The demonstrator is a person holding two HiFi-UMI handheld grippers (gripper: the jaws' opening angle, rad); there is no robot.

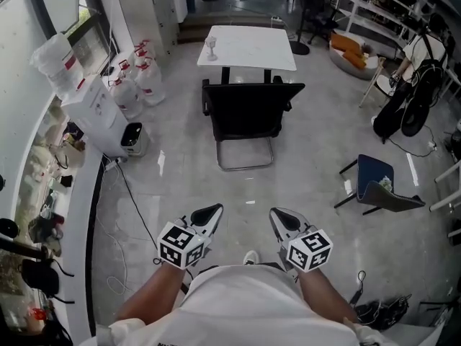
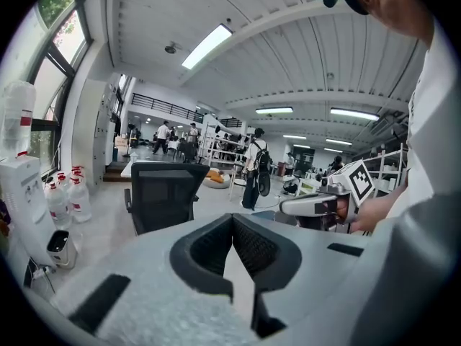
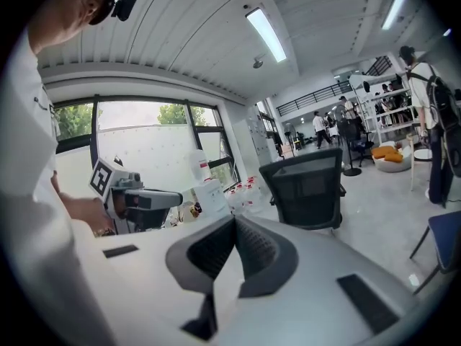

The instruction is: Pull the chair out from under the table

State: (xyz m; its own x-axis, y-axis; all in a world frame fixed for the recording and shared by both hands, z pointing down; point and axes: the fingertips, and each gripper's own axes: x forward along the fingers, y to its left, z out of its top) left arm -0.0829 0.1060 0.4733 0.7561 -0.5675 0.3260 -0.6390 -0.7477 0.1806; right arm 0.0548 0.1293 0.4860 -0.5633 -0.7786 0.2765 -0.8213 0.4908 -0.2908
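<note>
A black mesh-backed office chair (image 1: 247, 114) stands on the grey floor in front of a white table (image 1: 248, 47), its back toward me; it also shows in the left gripper view (image 2: 164, 193) and the right gripper view (image 3: 308, 188). My left gripper (image 1: 211, 213) and right gripper (image 1: 279, 215) are held side by side close to my body, well short of the chair. Both are shut with nothing between the jaws. Each gripper sees the other: the right gripper (image 2: 288, 207) and the left gripper (image 3: 176, 197).
A goblet (image 1: 211, 47) stands on the table's left edge. A water dispenser (image 1: 101, 114) and several water bottles (image 1: 137, 78) stand at the left with a cable (image 1: 133, 200) across the floor. A blue chair (image 1: 378, 186) lies tipped at the right. People stand in the background (image 2: 253, 168).
</note>
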